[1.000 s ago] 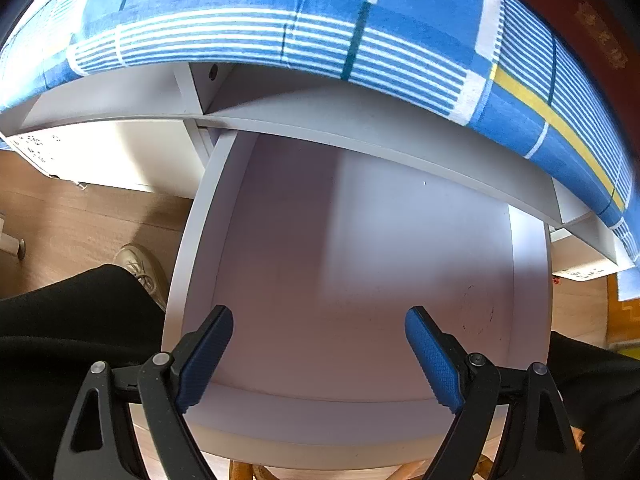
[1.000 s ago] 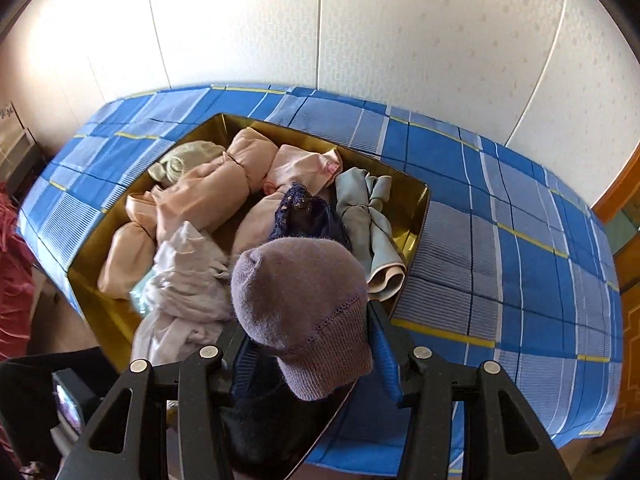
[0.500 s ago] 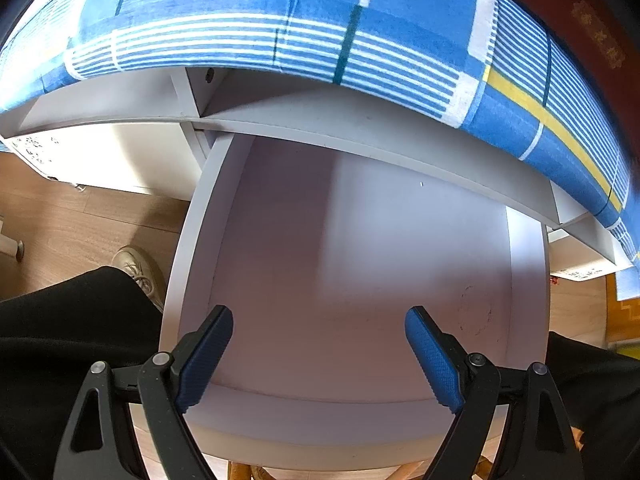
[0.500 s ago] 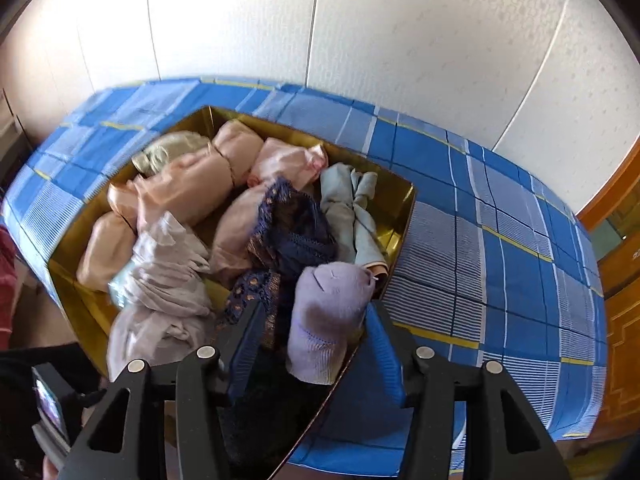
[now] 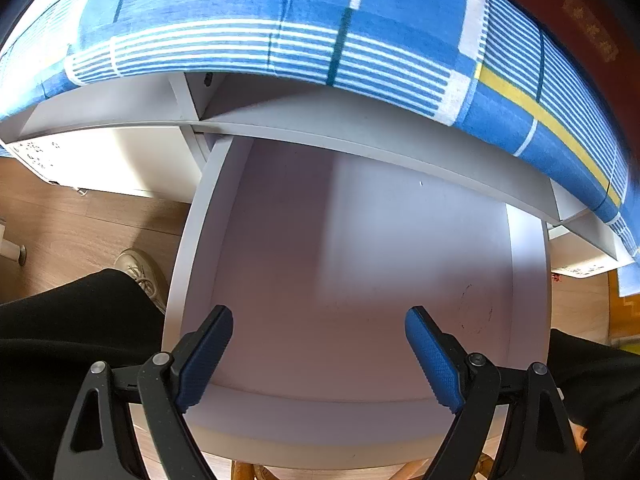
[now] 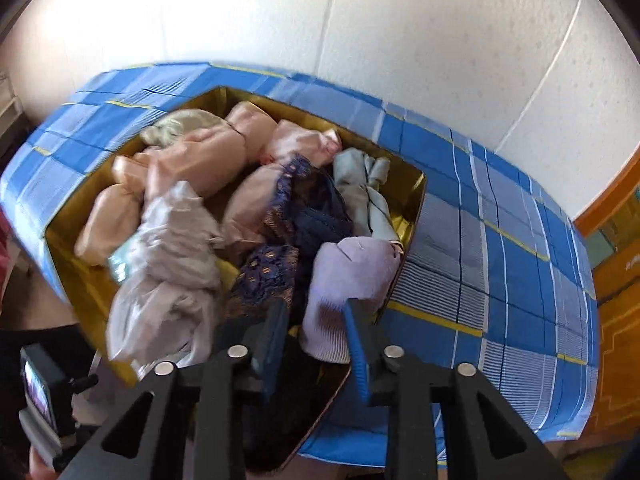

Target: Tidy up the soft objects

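Observation:
A gold bin (image 6: pixel 412 200) on the blue checked tablecloth (image 6: pixel 500 260) holds several soft pieces: peach bundles (image 6: pixel 208 160), a navy lace garment (image 6: pixel 316 208), a pale grey cloth (image 6: pixel 172 248) and a light blue-grey piece (image 6: pixel 368 188). A lavender knit cap (image 6: pixel 352 264) lies at the bin's near right rim. My right gripper (image 6: pixel 314 320) is closing its jaws on the cap's lower end, which sits between the blue pads. In the left wrist view, my left gripper (image 5: pixel 320 344) hangs open with nothing in it, over a white pulled-out drawer (image 5: pixel 360 260).
The drawer sits under the table edge, draped by the tablecloth (image 5: pixel 280 20). A person's dark-clothed leg (image 5: pixel 72 320) and shoe (image 5: pixel 140 268) are left of the drawer on a wooden floor. A white wall stands behind the table. A small screen device (image 6: pixel 38 392) shows at lower left.
The lavender cap came down from in front of the right gripper onto the bin's near rim. The right jaws have narrowed around it. The left gripper has not moved.

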`<state>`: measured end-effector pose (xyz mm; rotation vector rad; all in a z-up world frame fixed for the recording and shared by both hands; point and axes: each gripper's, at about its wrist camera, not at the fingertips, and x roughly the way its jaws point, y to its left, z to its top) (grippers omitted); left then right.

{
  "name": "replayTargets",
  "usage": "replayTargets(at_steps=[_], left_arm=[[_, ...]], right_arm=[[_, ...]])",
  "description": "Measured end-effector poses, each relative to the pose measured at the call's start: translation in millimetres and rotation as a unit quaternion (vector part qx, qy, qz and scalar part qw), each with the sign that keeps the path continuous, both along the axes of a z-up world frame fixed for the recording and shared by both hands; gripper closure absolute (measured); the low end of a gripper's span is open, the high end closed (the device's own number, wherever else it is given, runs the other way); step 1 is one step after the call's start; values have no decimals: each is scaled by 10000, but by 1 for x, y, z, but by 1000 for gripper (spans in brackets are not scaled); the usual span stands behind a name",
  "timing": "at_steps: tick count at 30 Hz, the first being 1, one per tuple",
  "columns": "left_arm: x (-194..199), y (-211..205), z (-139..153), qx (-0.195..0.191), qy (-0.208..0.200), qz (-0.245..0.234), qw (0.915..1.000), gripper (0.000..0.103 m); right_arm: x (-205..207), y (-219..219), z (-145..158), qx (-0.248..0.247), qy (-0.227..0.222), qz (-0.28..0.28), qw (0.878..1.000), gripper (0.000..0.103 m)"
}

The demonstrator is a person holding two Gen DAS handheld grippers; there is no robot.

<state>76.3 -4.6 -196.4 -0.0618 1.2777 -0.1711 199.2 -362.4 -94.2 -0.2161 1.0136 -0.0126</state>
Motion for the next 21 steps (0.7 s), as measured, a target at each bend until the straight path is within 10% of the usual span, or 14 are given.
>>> replayTargets(at_steps=[9, 21], left_arm=[[1, 0, 0, -99, 48, 26, 9999, 14], [-13, 2, 36, -332, -440, -90, 9984, 11]], right_arm=[[20, -18, -6, 5, 23, -152, 9999, 72], [-81, 17, 11, 459, -686, 312, 9961, 61]])
